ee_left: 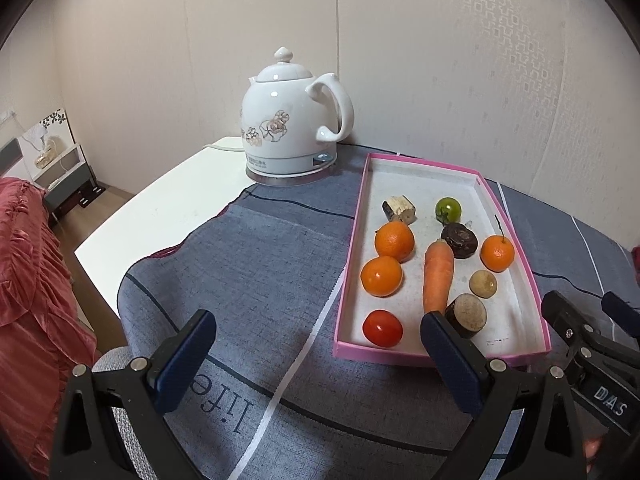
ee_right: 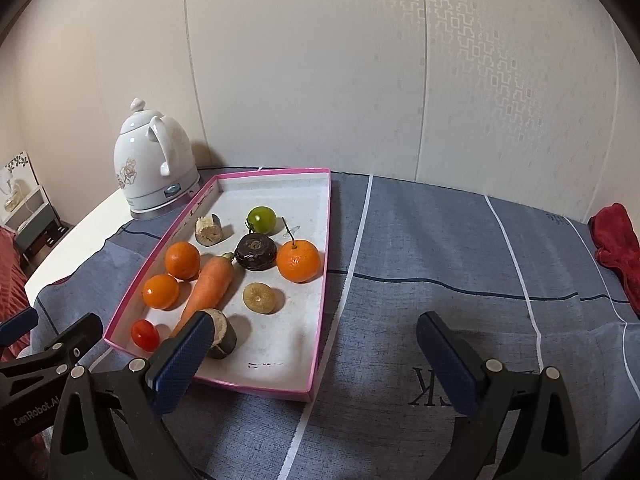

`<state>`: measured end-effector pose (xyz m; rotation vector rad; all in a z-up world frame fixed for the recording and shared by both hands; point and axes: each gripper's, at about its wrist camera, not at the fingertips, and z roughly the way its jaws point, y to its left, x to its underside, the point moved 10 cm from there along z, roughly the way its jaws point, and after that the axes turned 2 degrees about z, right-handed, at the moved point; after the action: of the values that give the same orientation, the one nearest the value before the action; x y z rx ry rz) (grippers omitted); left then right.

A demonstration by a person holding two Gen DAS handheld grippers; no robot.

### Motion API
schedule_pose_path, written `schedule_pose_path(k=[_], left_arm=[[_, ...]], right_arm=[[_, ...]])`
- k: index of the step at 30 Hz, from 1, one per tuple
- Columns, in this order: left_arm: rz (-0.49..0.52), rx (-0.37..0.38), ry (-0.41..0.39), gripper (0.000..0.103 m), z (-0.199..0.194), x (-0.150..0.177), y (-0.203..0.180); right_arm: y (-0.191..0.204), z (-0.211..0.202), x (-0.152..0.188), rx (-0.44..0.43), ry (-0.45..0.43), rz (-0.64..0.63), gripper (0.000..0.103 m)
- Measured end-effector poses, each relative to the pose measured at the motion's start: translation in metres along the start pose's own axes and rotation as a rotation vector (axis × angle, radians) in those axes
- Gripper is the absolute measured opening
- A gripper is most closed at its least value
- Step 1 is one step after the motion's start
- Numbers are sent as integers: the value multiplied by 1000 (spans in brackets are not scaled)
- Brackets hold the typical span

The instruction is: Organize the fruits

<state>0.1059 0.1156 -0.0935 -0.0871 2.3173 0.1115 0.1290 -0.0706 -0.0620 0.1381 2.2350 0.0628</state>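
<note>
1. The left gripper (ee_left: pixel 318 344), black with blue pads, has its two fingers spread wide apart with nothing between them. It hangs over the grey-blue striped cloth (ee_left: pixel 260 264).
2. The right gripper (ee_right: pixel 316 344) looks the same, and its fingers are spread wide and empty too. Its left finger (ee_right: pixel 182 354) covers part of the cut brown root chunk (ee_right: pixel 222 338) in the right wrist view.
3. The shallow pink-edged cardboard tray (ee_right: pixel 320 280) lies on the cloth, at about 1 o'clock from the left gripper and 11 o'clock from the right one.
4. In the tray are three round orange tangerines. Two (ee_right: pixel 182 260) (ee_right: pixel 161 291) sit close by the left wall, and one with a stem (ee_right: pixel 298 261) is near the right wall.
5. A long orange carrot (ee_right: pixel 208 288) lies in the middle, with its thin end hidden behind the finger.
6. A small red tomato (ee_right: pixel 145 335) sits at the near left corner, and a small green tomato (ee_right: pixel 262 220) sits toward the far end.
7. A dark wrinkled round thing (ee_right: pixel 255 253), a pale tan round thing (ee_right: pixel 259 298) and a pale rough stub (ee_right: pixel 209 231) are hard to name.
8. The white china kettle with flowers (ee_left: pixel 286 120) stands at the tray's far left corner, at 12 o'clock from the left gripper.
9. A red cloth (ee_right: pixel 614 248) is cut off at the right edge.
</note>
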Motion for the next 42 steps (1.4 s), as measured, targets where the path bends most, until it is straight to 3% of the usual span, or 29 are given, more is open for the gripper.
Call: schedule_pose_path(k=[42], left_arm=[[5,9,41,103,6,6,-2]], right_arm=[[4,4,4,-26,25,-2,103]])
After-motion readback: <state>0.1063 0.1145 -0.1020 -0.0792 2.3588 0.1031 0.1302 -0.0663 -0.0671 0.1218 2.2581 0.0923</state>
